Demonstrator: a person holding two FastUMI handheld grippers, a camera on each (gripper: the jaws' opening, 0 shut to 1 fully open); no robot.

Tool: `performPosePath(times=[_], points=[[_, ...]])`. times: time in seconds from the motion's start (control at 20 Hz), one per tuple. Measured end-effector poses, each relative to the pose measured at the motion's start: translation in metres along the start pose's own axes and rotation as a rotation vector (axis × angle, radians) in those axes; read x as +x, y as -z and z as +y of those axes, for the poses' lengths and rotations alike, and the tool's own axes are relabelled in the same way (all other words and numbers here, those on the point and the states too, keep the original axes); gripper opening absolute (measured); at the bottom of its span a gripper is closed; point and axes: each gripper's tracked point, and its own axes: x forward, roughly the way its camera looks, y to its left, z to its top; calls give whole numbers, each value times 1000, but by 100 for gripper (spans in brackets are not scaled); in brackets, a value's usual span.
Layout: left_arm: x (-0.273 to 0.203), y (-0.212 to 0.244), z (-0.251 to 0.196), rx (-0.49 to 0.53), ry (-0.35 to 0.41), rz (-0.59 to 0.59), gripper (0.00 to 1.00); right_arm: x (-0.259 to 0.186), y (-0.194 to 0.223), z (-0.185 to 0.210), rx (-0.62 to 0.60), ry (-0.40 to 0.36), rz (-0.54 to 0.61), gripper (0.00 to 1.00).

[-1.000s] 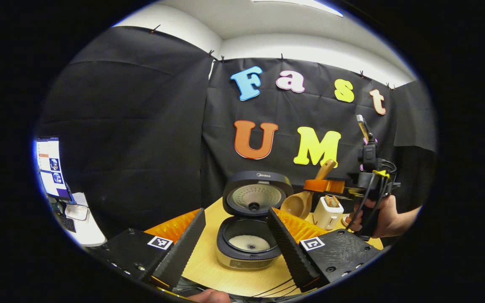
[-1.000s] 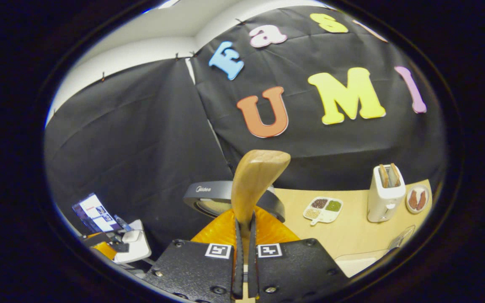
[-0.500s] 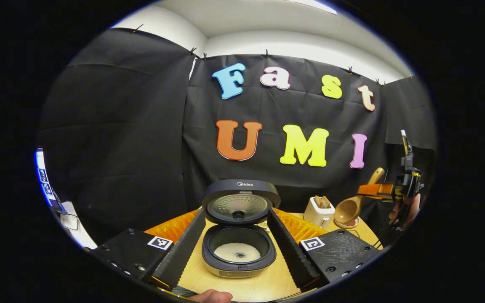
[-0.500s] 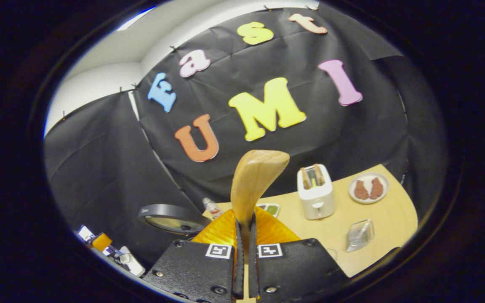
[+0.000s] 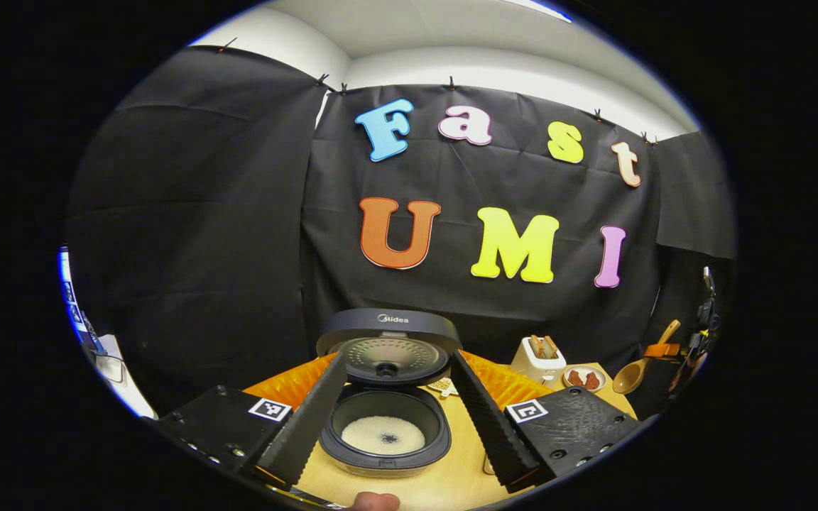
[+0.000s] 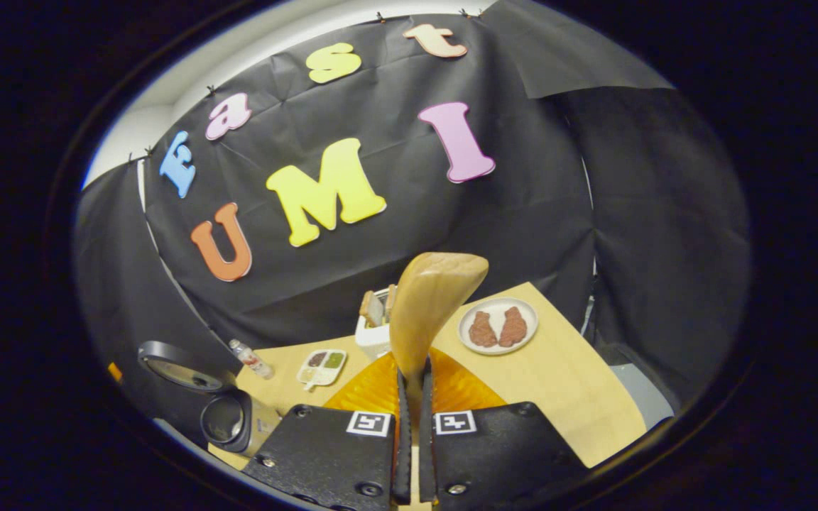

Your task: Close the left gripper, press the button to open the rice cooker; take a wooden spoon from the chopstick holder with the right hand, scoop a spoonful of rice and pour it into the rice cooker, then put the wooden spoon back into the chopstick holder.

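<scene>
The wooden spoon (image 6: pixel 429 312) is clamped by its handle between the two fingers of the right claw (image 6: pixel 412 404), which are drawn in close on it; the bowl rises ahead of the fingers. In the left gripper view the same spoon (image 5: pixel 637 369) hangs at the far right edge of the desk (image 5: pixel 444 482), well apart from the rice cooker (image 5: pixel 386 433). The cooker stands with its lid (image 5: pixel 388 341) up and white rice lying in the inner pot. The left claw (image 5: pixel 388 426) is spread wide, empty, its fingers framing the cooker without touching it.

Judgement: the pour looks done and the return of the spoon is in hand. The chopstick holder cannot be made out, so the approach to it cannot be checked from here.

Risks noted:
- The spoon is gripped low on a narrow handle; a knock of the bowl against the holder's rim could twist it in the fingers or tip the holder.
- The toaster (image 6: pixel 375 330) and the plate (image 6: pixel 498 325) with two brown pieces sit just beyond the bowl; a low sweep could strike them.
- Releasing before the handle is seated would drop the spoon onto the desk.
- The sectioned dish (image 6: pixel 321 367) and small bottle (image 6: pixel 251 360) near the cooker are less exposed.
</scene>
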Motion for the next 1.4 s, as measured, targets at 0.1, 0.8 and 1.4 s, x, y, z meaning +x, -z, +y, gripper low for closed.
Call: performPosePath(times=[0.1, 0.8, 1.4], points=[[2, 0, -9, 0, -7, 5, 95, 22, 10, -12, -27, -3, 25, 10], [20, -8, -36, -30, -94, 43, 95, 115, 106, -47, -64, -28, 160, 11], [51, -18, -51, 12, -50, 36, 95, 93, 74, -53, -79, -17, 38, 64]])
